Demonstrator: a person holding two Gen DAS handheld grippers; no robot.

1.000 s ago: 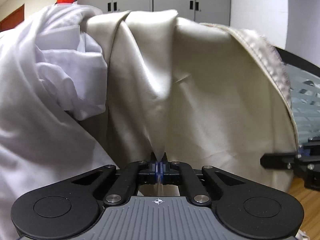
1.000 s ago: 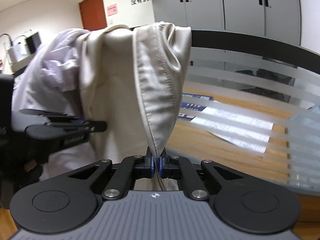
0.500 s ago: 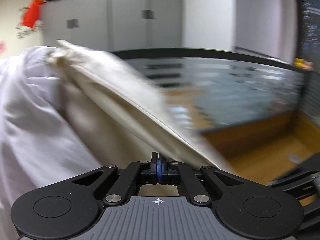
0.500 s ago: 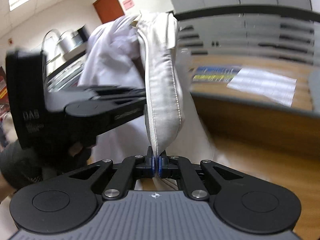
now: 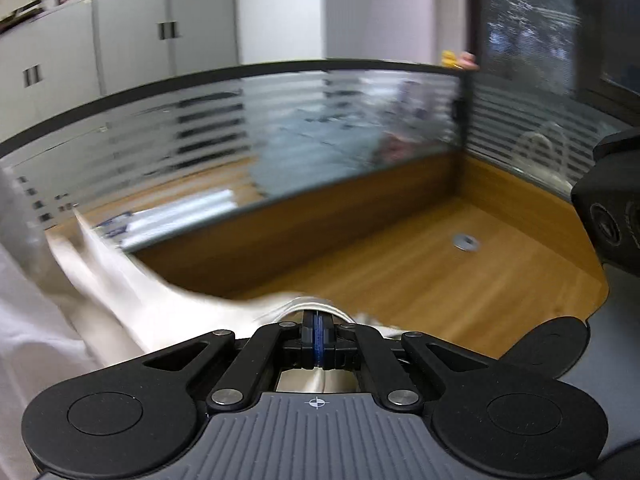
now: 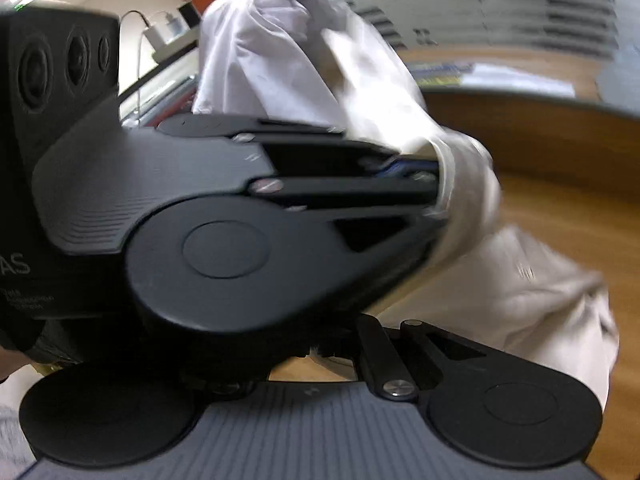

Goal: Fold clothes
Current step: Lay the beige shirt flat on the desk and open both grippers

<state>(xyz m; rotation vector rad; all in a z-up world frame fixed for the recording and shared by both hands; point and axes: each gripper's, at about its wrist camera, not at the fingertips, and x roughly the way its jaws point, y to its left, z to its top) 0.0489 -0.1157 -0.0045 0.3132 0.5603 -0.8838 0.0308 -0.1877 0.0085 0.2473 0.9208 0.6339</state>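
Two claws hold one cream garment [image 5: 168, 312] low over the wooden counter [image 5: 420, 280]; the left claw [image 5: 318, 334] is pinched tight on a fold of it, the cloth bunching over its tips and trailing away to the left, blurred; in the right wrist view the left tool's black body fills the near left and hides the right claw [image 6: 320, 354], whose jaws are closed and seem to pinch cloth, though the grip itself is covered; cream fabric wraps the left claw's tips there and sags in a heap onto the counter at right; white cloth [image 6: 256, 52] rises behind; a striped glass partition [image 5: 280, 128] borders the counter.
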